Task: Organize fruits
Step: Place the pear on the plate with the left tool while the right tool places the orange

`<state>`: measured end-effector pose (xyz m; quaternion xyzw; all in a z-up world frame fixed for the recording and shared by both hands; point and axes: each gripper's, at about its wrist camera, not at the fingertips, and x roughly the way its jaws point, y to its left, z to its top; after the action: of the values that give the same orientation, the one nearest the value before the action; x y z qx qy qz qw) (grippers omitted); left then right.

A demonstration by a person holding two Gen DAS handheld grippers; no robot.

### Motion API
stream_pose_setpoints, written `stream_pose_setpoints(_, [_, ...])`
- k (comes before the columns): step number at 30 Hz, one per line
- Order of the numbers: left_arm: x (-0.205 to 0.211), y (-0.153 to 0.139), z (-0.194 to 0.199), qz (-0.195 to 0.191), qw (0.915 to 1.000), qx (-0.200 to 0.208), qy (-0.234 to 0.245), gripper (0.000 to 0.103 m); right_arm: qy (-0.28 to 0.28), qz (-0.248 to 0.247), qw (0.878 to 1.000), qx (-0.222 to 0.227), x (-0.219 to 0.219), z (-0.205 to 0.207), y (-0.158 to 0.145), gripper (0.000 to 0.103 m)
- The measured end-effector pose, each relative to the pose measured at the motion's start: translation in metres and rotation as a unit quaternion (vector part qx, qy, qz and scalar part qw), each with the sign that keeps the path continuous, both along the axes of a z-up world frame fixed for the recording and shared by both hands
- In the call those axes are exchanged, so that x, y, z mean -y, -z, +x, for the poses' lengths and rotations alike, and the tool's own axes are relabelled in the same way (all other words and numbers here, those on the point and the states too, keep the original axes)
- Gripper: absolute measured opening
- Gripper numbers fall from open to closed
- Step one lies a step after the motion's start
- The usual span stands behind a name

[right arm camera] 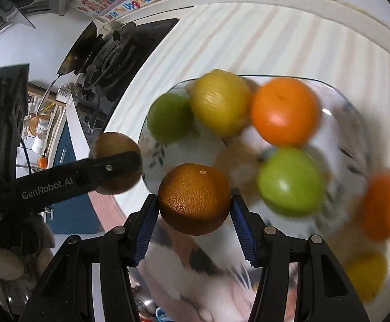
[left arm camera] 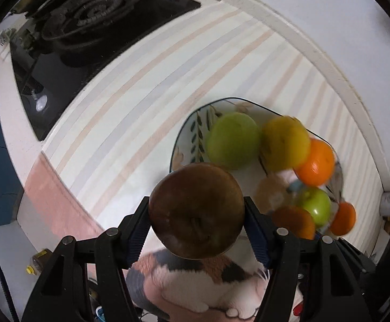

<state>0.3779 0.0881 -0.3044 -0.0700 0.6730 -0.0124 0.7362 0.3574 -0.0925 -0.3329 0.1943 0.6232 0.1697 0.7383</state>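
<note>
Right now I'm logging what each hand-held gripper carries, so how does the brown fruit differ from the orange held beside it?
The brown fruit has dull, smooth, dark skin; the orange is bright and pitted. The brown fruit sits in the left hand-held gripper, the orange in the right hand-held gripper. The brown fruit hangs left of the plate, the orange over its near edge. Both are round and clamped between blue pads.

brown apple (left arm camera: pixel 196 210) clamped, left tool | orange (right arm camera: pixel 194 199) clamped, right tool | plate (right arm camera: pixel 356 123): green, yellow, orange fruit
</note>
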Motion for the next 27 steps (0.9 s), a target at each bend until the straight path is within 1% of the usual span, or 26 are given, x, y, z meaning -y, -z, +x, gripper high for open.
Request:
stream_pose_setpoints(2, [-0.003,0.008,0.01,0.006,0.9999,-0.01,0.002,0.063,0.001,0.001,1.0,-0.006,-0.006,0.008,0.011,0.058])
stream_pose_setpoints(3, [0.004,0.013,0.009,0.008,0.9999,-0.014,0.003,0.063,-0.001,-0.006,1.0,-0.001,-0.012,0.008,0.015,0.058])
stream_pose_setpoints(7, [0.01,0.02,0.018,0.011,0.9997,-0.02,0.012,0.063,-0.027,-0.003,1.0,0.002,-0.027,0.01,0.018,0.058])
stream_pose_setpoints(10, [0.011,0.023,0.02,0.003,0.9997,-0.023,0.011,0.064,-0.046,-0.015,0.999,0.005,-0.038,0.011,0.02,0.058])
stream_pose_setpoints(13, [0.01,0.027,0.025,-0.005,0.9995,-0.029,0.007,0.064,-0.053,-0.015,0.998,0.001,-0.043,0.014,0.022,0.059])
stream_pose_setpoints(15, [0.01,0.027,0.026,-0.009,0.9993,-0.036,0.003,0.064,-0.057,-0.005,0.998,-0.005,-0.043,0.014,0.021,0.066])
stream_pose_setpoints(17, [0.009,0.026,0.026,-0.015,0.9992,-0.038,-0.002,0.064,-0.053,-0.01,0.999,-0.009,-0.042,0.014,0.018,0.084])
stream_pose_setpoints(19, [0.007,0.021,0.025,-0.025,0.9992,-0.031,-0.009,0.066,-0.05,-0.004,0.999,-0.01,-0.039,0.01,0.014,0.084])
stream_pose_setpoints(20, [0.007,0.018,0.024,-0.027,0.9992,-0.027,-0.011,0.07,-0.046,-0.003,0.999,-0.012,-0.035,0.009,0.012,0.084])
stream_pose_setpoints(22, [0.006,0.013,0.024,-0.027,0.9994,-0.018,-0.012,0.074,-0.039,-0.001,0.999,-0.015,-0.027,0.003,0.007,0.084])
stream_pose_setpoints(25, [0.0,-0.001,0.018,-0.022,0.9997,-0.005,-0.013,0.074,-0.026,-0.006,1.0,-0.009,-0.013,-0.008,-0.008,0.084])
stream_pose_setpoints(27, [-0.002,-0.01,0.014,-0.015,0.9998,0.006,-0.012,0.074,-0.017,-0.025,1.0,0.004,-0.003,-0.015,-0.021,0.084])
